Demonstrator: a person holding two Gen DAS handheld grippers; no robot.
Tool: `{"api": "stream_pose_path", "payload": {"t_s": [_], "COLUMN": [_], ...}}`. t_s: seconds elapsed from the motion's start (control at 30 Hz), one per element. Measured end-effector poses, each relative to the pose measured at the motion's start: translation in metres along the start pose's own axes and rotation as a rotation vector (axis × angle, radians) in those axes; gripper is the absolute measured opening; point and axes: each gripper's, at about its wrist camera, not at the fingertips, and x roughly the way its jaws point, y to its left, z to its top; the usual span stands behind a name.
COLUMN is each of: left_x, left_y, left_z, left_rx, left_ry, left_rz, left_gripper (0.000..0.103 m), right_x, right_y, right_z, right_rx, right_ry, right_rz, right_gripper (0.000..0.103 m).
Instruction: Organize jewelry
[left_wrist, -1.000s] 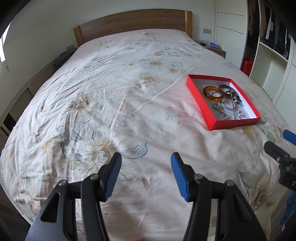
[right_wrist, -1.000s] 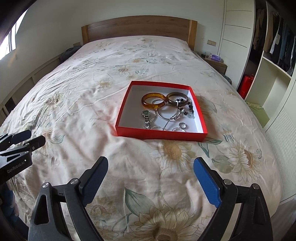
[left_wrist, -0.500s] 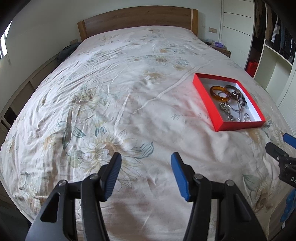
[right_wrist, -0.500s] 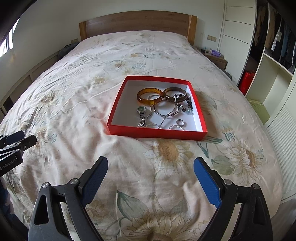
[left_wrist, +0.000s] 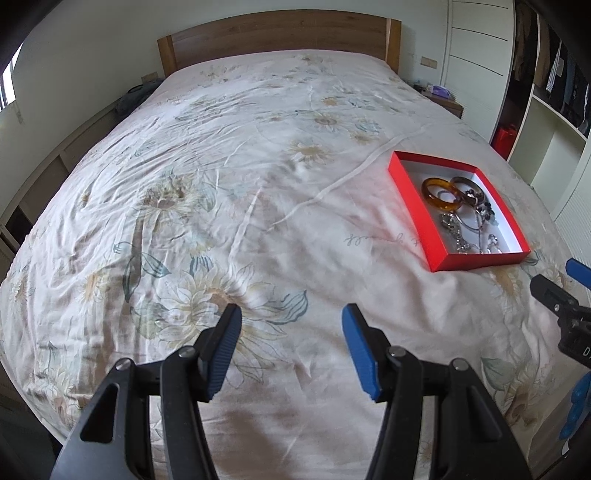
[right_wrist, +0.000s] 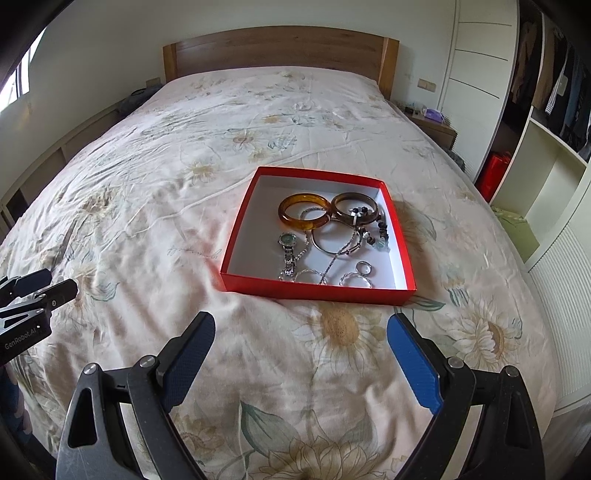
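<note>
- Red cardboard box (right_wrist: 314, 288) is lying on the bed (right_wrist: 147, 184), on a floral bedspread, toward the right side of the bed, and it is holding the jewelry.
- White letters "GenRobot.AI" are showing on the black body of the left hand-held gripper (right_wrist: 35, 286) where it is entering the right wrist view at the left edge.
- Some cursive writing is printed on the bedspread just left of the box, but I cannot read it.
- Inside the box, an amber bangle (right_wrist: 303, 216) is lying at the far side, touching a darker brown bangle (right_wrist: 355, 208) to its right.
- A small watch (right_wrist: 288, 254) with a metal band is lying in front of the amber bangle; a thin silver hoop (right_wrist: 332, 240), a beaded string (right_wrist: 376, 232) and a small ring (right_wrist: 364, 268) are lying near it, partly tangled.
- The right hand-held gripper (right_wrist: 301, 354) is hovering above the bedspread just in front of the box, its blue pads wide apart and gripping nothing.
- The left hand-held gripper is hovering over the bedspread well left of the box, its jaws apart and gripping nothing.
</note>
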Motion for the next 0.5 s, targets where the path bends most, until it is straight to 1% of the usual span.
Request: {"api": "stream_pose_path", "payload": {"t_s": [0.3, 0.5], "left_x": [-0.0001, 0.0001], "left_y": [-0.0036, -0.0037], "left_z": [-0.0004, -0.0019], "left_rx": [0.000, 0.003], "left_ry": [0.000, 0.005], "left_rz": [0.007, -0.004], "left_gripper": [0.055, 0.055], "right_x": [0.0016, 0.0010], "right_y": [0.0010, -0.0013], "right_z": [-0.0001, -0.0015], "right_rx": [0.001, 0.004], "right_ry": [0.004, 0.008], "right_rz": [-0.004, -0.004], "right_gripper": [0.094, 0.094]}}
